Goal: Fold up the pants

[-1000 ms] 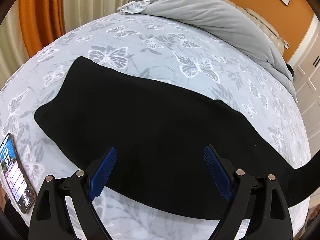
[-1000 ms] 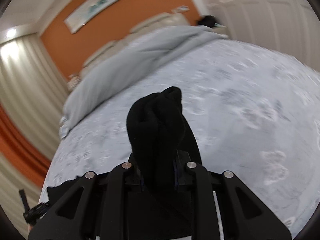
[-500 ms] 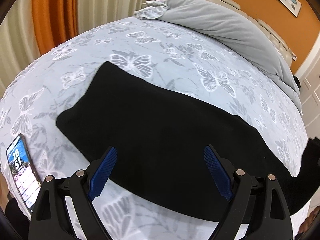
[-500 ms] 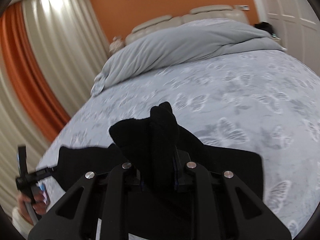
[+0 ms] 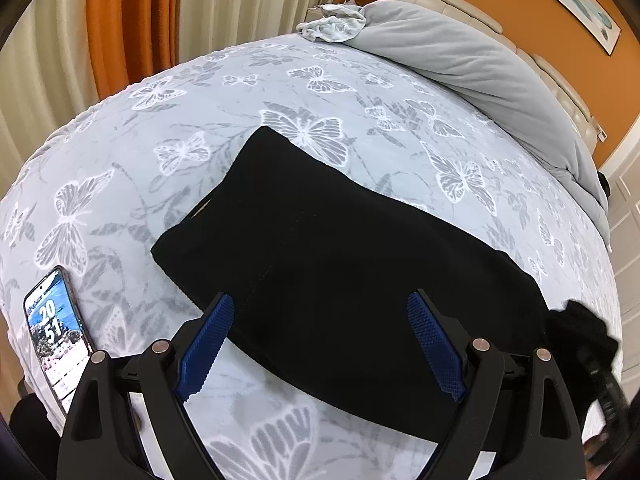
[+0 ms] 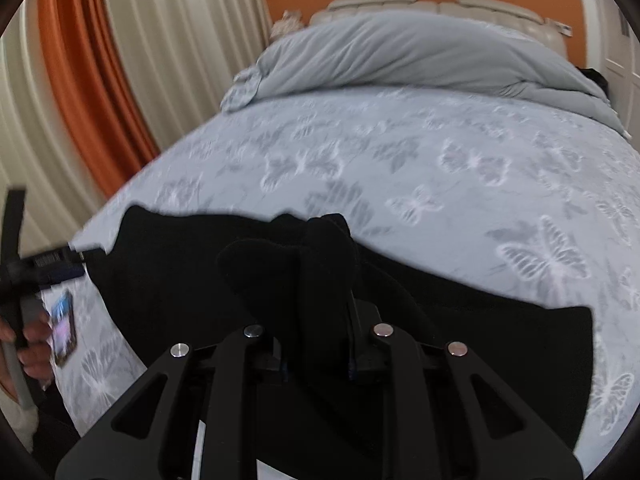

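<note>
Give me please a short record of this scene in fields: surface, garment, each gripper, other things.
surface: bed with butterfly-print cover
garment: black pants lying flat across the bed, one end lifted
left gripper: open, empty, above the near edge of the pants
right gripper: shut on a bunched end of the pants
other things: phone with lit screen near the bed edge; grey duvet heaped by the headboard

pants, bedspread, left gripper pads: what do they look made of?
Pants: soft matte black fabric, likely knit or fleece; no sheen, bunches thickly in the right gripper.
Bedspread: plush-looking grey textile, woven or printed butterflies.
Left gripper pads: blue, fine-ridged, probably rubber or moulded plastic.
</note>
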{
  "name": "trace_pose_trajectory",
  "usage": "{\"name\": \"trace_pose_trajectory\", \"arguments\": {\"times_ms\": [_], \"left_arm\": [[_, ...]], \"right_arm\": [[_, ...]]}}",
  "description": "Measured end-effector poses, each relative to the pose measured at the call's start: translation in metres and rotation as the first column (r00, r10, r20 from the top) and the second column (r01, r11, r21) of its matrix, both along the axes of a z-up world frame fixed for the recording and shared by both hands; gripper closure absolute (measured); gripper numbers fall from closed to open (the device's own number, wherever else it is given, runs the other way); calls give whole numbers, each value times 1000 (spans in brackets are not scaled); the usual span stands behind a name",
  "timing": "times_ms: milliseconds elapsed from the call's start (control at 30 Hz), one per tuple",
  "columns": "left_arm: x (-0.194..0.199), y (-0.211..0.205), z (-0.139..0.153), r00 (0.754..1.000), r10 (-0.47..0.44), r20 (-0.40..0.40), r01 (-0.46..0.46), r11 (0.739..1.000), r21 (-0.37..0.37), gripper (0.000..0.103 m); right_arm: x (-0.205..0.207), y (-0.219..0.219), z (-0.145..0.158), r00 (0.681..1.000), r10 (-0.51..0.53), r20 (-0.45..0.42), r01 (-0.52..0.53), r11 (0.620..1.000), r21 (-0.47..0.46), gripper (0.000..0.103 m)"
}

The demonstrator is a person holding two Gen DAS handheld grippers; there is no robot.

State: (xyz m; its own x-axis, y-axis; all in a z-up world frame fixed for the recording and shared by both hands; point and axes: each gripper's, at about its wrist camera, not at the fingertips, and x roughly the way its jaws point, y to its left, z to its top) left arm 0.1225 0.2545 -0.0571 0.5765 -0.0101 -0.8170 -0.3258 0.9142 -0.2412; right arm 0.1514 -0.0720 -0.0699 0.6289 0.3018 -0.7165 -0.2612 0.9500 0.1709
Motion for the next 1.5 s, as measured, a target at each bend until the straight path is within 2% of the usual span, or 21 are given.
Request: {"name": "trace_pose_trajectory", "arguments": {"times_ms": [133, 233, 300, 333, 367, 433, 467, 600, 633, 700, 800, 867, 967, 1000, 1133, 1167, 1267, 1333, 1367, 1467, 1500], "left_arm": [[3, -7, 0, 1000, -20, 1, 20, 1000, -7, 17], [7, -14, 1, 999, -42, 6, 42, 998, -36, 17], [10, -22, 1, 998, -69, 3, 69, 995, -72, 17], [11, -26, 1, 997, -78, 4, 78, 993, -86, 17], [12, -31, 2, 996, -85, 5, 85, 992, -97, 17], [13, -40, 4, 996, -93, 11, 94, 989, -111, 17], [14, -45, 5, 995, -96, 12, 97, 988, -118, 17], [17, -57, 3, 995, -102, 10, 102, 983, -150, 17], [18, -60, 2, 994, -106, 8, 106, 982, -157, 17], [21, -67, -1, 993, -119, -1, 117, 981, -157, 17], [26, -71, -7, 991, -129, -20, 126, 984, -124, 17], [26, -66, -8, 992, -126, -22, 122, 985, -124, 17], [23, -55, -6, 994, -111, -11, 109, 987, -115, 17], [22, -52, -5, 993, -115, -8, 113, 988, -109, 17], [20, -65, -12, 980, -198, -20, 192, 966, -171, 17], [21, -71, -16, 975, -223, -24, 213, 954, -210, 17], [32, -107, -39, 943, -331, -43, 281, 856, -433, 17], [41, -128, -50, 932, -360, -51, 287, 816, -502, 16], [46, -139, -55, 927, -368, -68, 286, 813, -507, 16], [53, -167, -61, 938, -337, -81, 278, 871, -404, 17], [54, -172, -60, 938, -338, -70, 288, 877, -384, 17]], "right_arm": [[2, 14, -26, 996, 55, -77, -58, 997, -47, 80], [-4, 24, -37, 990, 89, -110, -100, 990, -97, 66], [-11, 27, -34, 992, 92, -89, -102, 987, -120, 36], [-13, 30, -33, 993, 92, -75, -101, 985, -136, 29], [-15, 34, -33, 993, 104, -59, -111, 982, -152, 29], [-13, 41, -35, 989, 133, -65, -142, 978, -155, 72], [-13, 44, -33, 991, 119, -66, -127, 981, -148, 87], [-18, 59, -17, 991, 131, 10, -127, 977, -170, 86], [-16, 62, -20, 990, 139, -2, -137, 976, -171, 82], [-12, 69, -46, 983, 165, -83, -179, 963, -203, 51], [-26, 62, -31, 984, 170, -51, -177, 960, -217, 51], [-38, 30, 8, 990, 141, 22, -135, 972, -192, 43], [-50, -34, 41, 993, 4, 116, 22, 974, -224, 7], [-53, -61, 46, 990, -60, 125, 87, 971, -224, 8], [-49, -172, 24, 964, -257, -69, 253, 966, -59, 8], [-52, -192, 14, 954, -273, -123, 276, 961, 4, 9], [-59, -214, -5, 932, -294, -212, 319, 942, 100, 9], [-58, -220, -15, 926, -283, -251, 328, 931, 161, 9], [-57, -219, -18, 921, -286, -265, 337, 926, 171, 9], [-58, -215, -21, 917, -284, -281, 340, 924, 173, 9], [-59, -212, -24, 917, -277, -286, 333, 927, 173, 9]]}}
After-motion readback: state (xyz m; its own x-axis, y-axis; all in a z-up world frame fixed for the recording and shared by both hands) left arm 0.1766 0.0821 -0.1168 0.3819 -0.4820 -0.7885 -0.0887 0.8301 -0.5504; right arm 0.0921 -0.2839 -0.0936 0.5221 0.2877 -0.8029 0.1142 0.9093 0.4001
